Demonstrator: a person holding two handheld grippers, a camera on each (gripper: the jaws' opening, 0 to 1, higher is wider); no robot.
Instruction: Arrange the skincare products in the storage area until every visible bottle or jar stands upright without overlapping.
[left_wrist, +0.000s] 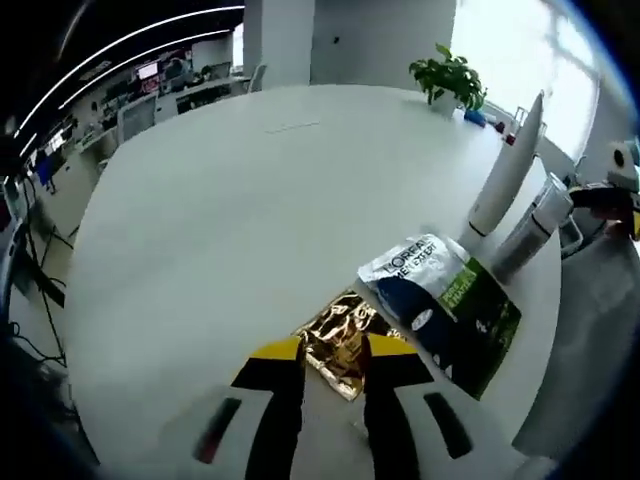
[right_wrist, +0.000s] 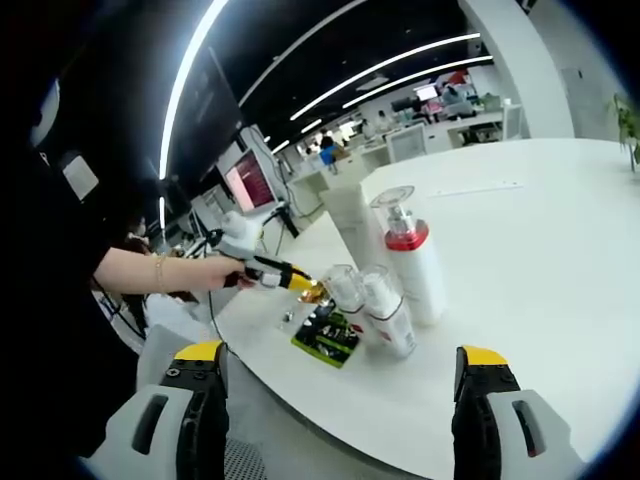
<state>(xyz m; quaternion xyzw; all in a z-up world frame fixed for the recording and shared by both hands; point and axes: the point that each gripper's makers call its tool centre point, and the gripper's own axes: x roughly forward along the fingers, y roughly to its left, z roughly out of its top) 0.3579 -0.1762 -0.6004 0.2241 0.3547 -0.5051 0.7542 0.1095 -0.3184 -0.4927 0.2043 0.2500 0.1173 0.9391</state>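
A gold foil packet (left_wrist: 338, 340) sits between the yellow tips of my left gripper (left_wrist: 335, 352), which is shut on it just above the white round table (left_wrist: 250, 200). Beside it a dark L'Oreal box (left_wrist: 440, 300) lies flat. A tall white tube (left_wrist: 505, 170) and a silver-capped bottle (left_wrist: 530, 235) stand upright behind the box. In the right gripper view, my right gripper (right_wrist: 340, 355) is wide open and hovers near the table's edge. Ahead of it stand a pump bottle with a red band (right_wrist: 412, 260), two small clear-capped bottles (right_wrist: 388, 312) and the white tube (right_wrist: 355, 225). The box (right_wrist: 325, 340) lies in front of them.
A potted plant (left_wrist: 450, 75) stands at the far edge of the table. A person's hand (right_wrist: 190, 270) holds the left gripper (right_wrist: 275, 273) at the table's left side. Office desks and monitors (right_wrist: 250, 180) fill the background. Broad bare tabletop (right_wrist: 520, 250) lies right of the bottles.
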